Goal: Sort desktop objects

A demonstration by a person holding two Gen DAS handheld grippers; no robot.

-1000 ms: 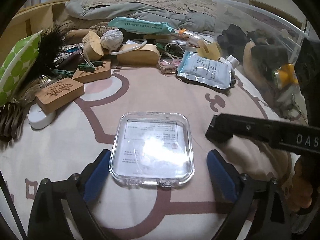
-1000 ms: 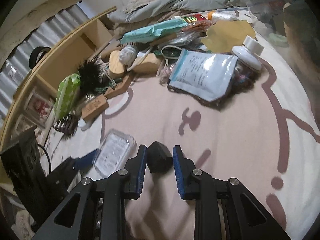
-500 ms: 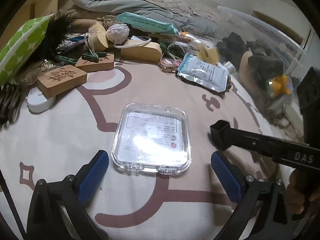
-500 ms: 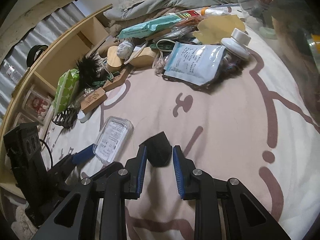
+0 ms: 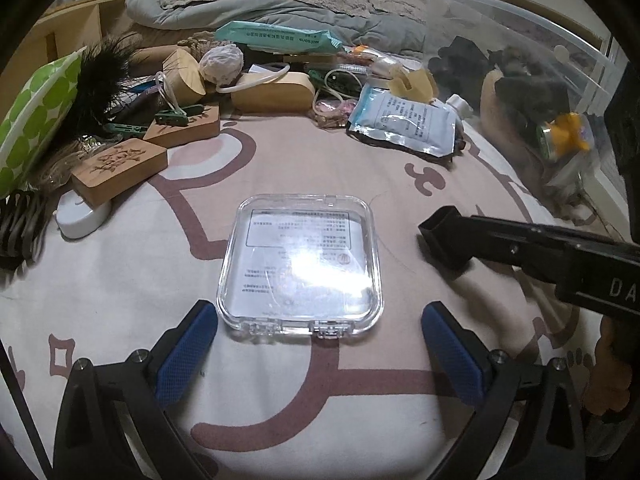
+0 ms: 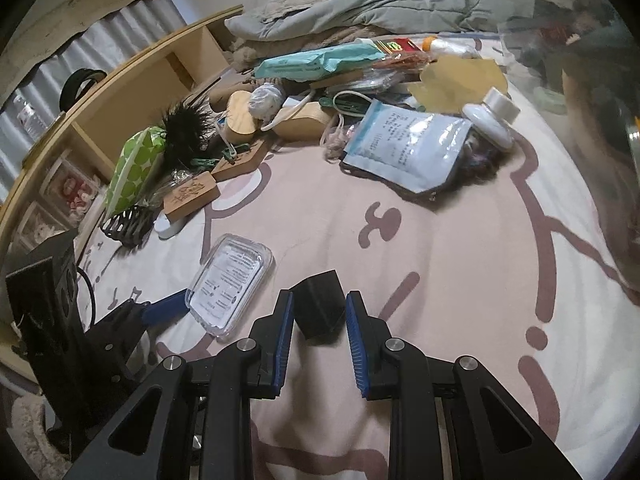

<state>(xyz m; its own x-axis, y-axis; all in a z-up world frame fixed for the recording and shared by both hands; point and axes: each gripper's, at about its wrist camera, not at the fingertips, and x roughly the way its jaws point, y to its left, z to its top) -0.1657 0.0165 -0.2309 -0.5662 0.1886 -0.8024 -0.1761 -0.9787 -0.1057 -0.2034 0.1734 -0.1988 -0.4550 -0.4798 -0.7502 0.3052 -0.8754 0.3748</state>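
Observation:
A clear plastic case (image 5: 300, 264) with a printed sheet inside lies flat on the pink patterned bed cover (image 5: 120, 280). My left gripper (image 5: 316, 316) is open wide. Its blue pads (image 5: 184, 352) sit on either side of the case's near edge and do not touch it. My right gripper (image 6: 319, 300) is shut on a small black box (image 6: 318, 308), held just above the cover to the right of the case (image 6: 230, 284). The same box (image 5: 444, 236) shows at the right in the left wrist view.
Clutter lines the far side: wooden blocks (image 5: 120, 168), a white-blue pouch (image 5: 404, 124), a teal pack (image 5: 276, 38), a green dotted bag (image 5: 36, 116) and a black feather tuft (image 5: 100, 80). A clear bin (image 5: 540, 80) holding items stands at the right. A wooden shelf (image 6: 132, 96) runs along the left.
My left gripper's jaws have spread wider and drawn back a little, so the clear case now lies just ahead of the pads. The right gripper still holds the black box in place.

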